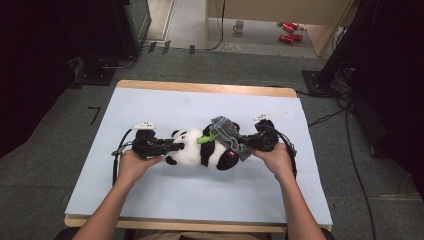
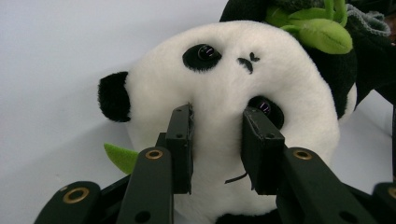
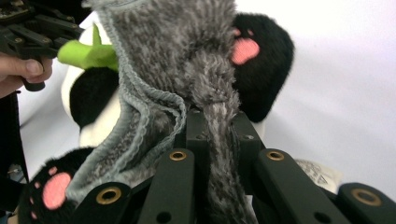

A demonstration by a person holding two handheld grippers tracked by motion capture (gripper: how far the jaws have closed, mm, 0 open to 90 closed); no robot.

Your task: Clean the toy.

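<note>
With the left gripper (image 1: 176, 146) clamped on the head of the 1 plush panda (image 1: 200, 150) at mid-table and the right gripper (image 1: 246, 143) pinched shut on the 1 grey fuzzy cloth (image 1: 227, 131) draped at the panda's 3 o'clock end, keep the head pinned while easing the cloth evenly over the 2 feet.

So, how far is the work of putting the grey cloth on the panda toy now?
Done: the panda toy lies on the light blue mat, its head pinched by the left gripper. In hand: the right gripper is shut on the grey fuzzy cloth, draped over the body between the feet. Left: it looks only partly on.
</note>
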